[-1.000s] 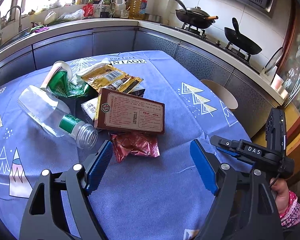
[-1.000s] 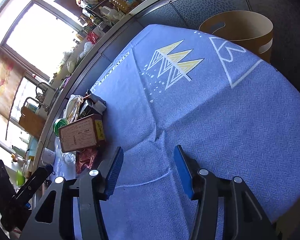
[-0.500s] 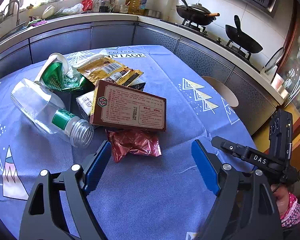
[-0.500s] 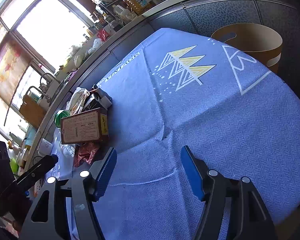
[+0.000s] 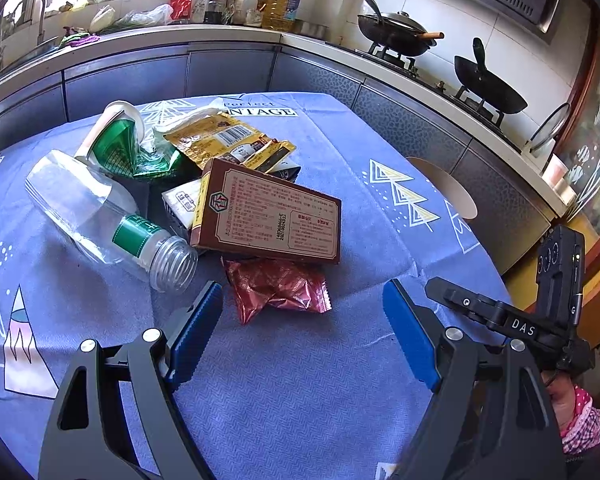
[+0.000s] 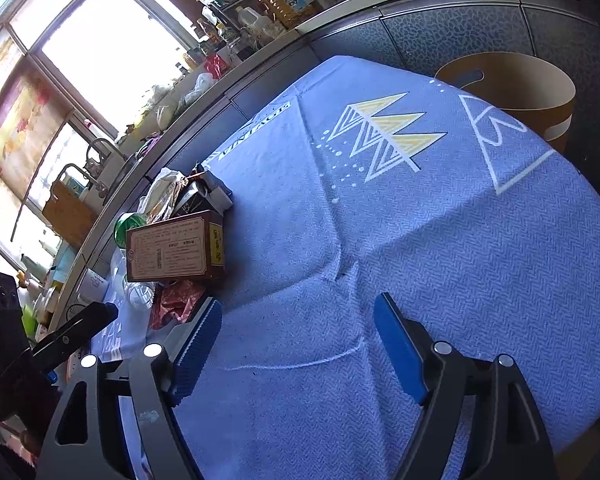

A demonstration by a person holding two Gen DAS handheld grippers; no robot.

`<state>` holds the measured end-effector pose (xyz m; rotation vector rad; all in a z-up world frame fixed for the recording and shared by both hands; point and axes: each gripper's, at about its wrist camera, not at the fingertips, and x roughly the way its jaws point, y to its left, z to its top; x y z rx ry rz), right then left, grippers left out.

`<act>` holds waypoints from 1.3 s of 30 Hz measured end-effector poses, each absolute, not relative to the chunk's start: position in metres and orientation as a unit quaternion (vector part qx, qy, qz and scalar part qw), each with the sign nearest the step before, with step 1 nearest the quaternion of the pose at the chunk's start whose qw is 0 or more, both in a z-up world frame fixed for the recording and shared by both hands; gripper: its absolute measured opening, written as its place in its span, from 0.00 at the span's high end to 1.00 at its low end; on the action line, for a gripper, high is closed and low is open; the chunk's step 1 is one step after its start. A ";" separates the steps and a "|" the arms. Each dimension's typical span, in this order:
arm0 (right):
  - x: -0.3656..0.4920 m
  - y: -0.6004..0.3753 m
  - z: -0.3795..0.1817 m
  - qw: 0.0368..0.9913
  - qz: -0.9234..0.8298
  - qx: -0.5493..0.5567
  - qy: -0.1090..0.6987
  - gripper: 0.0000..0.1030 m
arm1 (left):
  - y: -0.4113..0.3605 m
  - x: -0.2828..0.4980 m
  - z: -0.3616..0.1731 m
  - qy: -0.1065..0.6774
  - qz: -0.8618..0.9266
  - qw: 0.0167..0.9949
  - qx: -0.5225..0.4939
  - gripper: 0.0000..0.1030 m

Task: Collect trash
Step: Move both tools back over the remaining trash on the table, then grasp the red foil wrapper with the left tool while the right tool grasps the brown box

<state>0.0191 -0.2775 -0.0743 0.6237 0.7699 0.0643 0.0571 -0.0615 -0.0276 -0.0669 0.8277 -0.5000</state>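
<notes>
A heap of trash lies on the blue tablecloth (image 5: pixel 300 392): a brown carton (image 5: pixel 268 212), a crumpled red wrapper (image 5: pixel 278 286), a clear plastic bottle (image 5: pixel 100 216) on its side, a green-and-white cup (image 5: pixel 114 140) and a yellow snack bag (image 5: pixel 224 142). My left gripper (image 5: pixel 302 316) hovers open just in front of the red wrapper, nothing between its blue pads. My right gripper (image 6: pixel 298 336) points at bare cloth to the right of the heap; its jaws are opening with nothing between them. The carton (image 6: pixel 174 250) and the red wrapper (image 6: pixel 176 300) show at the left of the right wrist view.
A round wooden stool (image 6: pixel 516 96) stands beyond the table's far edge. The kitchen counter (image 5: pixel 220 36) with bottles curves behind, and two black woks (image 5: pixel 488 84) sit on the stove. The other gripper's camera mount (image 5: pixel 540 312) and a hand with a patterned sleeve (image 5: pixel 580 420) are at the right.
The right gripper's jaws have spread wider and its view has rolled a little. The left gripper has edged slightly closer to the trash heap.
</notes>
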 end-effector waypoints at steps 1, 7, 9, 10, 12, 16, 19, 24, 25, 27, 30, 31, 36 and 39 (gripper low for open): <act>0.019 -0.276 -0.074 0.880 0.030 0.294 0.371 0.24 | -0.061 0.057 -0.028 0.398 -0.240 0.885 -0.033 0.21; 0.021 -0.276 -0.074 0.881 0.036 0.286 0.374 0.24 | -0.058 0.060 -0.027 0.396 -0.236 0.887 -0.034 0.21; 0.021 -0.275 -0.074 0.883 0.036 0.280 0.375 0.24 | -0.056 0.060 -0.027 0.396 -0.235 0.887 -0.035 0.21; 0.020 -0.274 -0.074 0.884 0.035 0.277 0.375 0.24 | -0.054 0.061 -0.026 0.396 -0.236 0.887 -0.035 0.21; 0.020 -0.271 -0.073 0.886 0.029 0.268 0.377 0.24 | -0.048 0.061 -0.024 0.391 -0.234 0.889 -0.036 0.21; 0.025 -0.263 -0.070 0.888 0.030 0.246 0.388 0.44 | -0.026 0.061 -0.020 0.383 -0.224 0.895 -0.047 0.21; 0.029 -0.259 -0.069 0.887 0.045 0.242 0.391 0.53 | -0.007 0.065 -0.022 0.387 -0.210 0.896 -0.059 0.23; 0.052 -0.251 -0.048 0.895 0.085 0.231 0.372 0.56 | 0.015 0.073 -0.030 0.405 -0.197 0.888 -0.097 0.26; 0.061 -0.250 -0.043 0.895 0.094 0.233 0.368 0.56 | 0.017 0.073 -0.032 0.408 -0.196 0.886 -0.103 0.26; 0.081 -0.248 -0.034 0.896 0.106 0.235 0.362 0.56 | 0.017 0.073 -0.033 0.411 -0.196 0.884 -0.104 0.27; 0.112 -0.244 -0.026 0.891 0.129 0.247 0.358 0.56 | 0.013 0.069 -0.033 0.413 -0.199 0.883 -0.097 0.29; 0.122 -0.241 -0.026 0.889 0.135 0.248 0.361 0.56 | 0.012 0.068 -0.034 0.415 -0.199 0.883 -0.096 0.29; 0.149 -0.228 -0.037 0.867 0.167 0.260 0.390 0.56 | 0.009 0.068 -0.041 0.431 -0.206 0.872 -0.104 0.29; 0.142 -0.217 -0.043 0.856 0.192 0.257 0.405 0.56 | 0.009 0.070 -0.045 0.436 -0.205 0.870 -0.106 0.29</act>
